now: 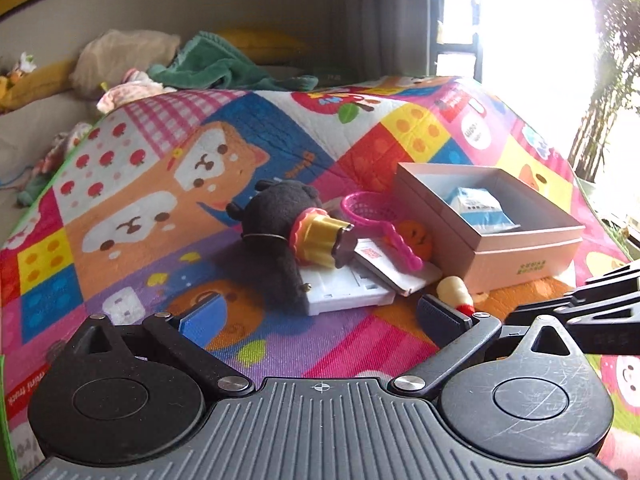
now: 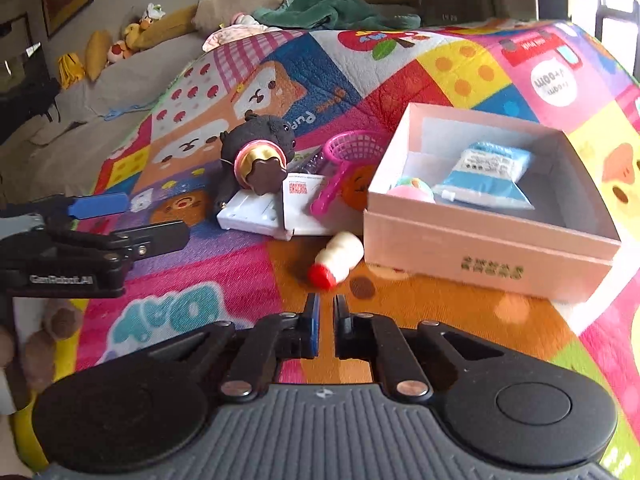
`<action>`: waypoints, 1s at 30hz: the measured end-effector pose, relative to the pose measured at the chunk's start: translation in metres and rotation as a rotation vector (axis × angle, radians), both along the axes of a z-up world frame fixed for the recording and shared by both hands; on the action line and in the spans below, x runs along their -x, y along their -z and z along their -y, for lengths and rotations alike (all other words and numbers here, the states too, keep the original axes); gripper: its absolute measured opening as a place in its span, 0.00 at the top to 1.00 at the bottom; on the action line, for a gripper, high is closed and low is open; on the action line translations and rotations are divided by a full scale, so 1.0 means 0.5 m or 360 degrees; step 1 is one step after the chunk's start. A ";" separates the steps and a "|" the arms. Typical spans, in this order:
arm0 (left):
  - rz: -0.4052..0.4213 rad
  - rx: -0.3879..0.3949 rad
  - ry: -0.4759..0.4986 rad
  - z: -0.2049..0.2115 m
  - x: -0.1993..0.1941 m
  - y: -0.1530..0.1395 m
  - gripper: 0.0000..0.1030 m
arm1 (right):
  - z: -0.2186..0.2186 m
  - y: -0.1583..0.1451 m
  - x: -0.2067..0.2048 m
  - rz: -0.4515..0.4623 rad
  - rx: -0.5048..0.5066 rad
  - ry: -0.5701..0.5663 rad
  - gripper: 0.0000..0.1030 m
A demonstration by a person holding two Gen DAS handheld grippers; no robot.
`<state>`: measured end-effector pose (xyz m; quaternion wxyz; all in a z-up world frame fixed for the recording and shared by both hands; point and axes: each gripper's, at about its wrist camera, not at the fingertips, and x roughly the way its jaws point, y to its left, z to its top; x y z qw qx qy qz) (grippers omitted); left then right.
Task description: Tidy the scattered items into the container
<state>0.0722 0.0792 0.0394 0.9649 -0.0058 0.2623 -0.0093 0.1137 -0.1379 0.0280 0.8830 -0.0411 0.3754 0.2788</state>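
Nearest, the right hand-held gripper [image 2: 326,322] has its jaws drawn narrow with nothing between them, just short of the small white bottle [image 2: 338,260] lying on the play mat [image 2: 460,304] beside the pink box's [image 2: 480,248] front wall. Wide and empty, the left hand-held gripper [image 1: 320,314] faces open mat before the toy pile.

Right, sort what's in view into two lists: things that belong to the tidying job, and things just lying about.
Job:
- pink box, the container
- small white bottle with a red cap
- black plush toy
- toy cupcake
- pink net scoop
- white flat case
- blue-and-white pouch, already inside

Lying about:
- green towel
- yellow cushions
- play mat
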 end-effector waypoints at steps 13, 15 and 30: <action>0.0013 -0.0181 0.0341 0.157 -0.038 0.040 0.02 | 0.145 0.044 0.051 0.0257 0.0078 0.0320 0.87; -0.0014 -0.0227 0.0385 0.182 -0.057 0.052 0.23 | 0.165 0.060 0.052 0.0222 0.0020 0.0374 0.85; -0.0139 -0.0304 0.0381 0.212 -0.103 0.071 0.72 | 0.208 0.081 0.083 0.0242 -0.0100 0.0454 0.63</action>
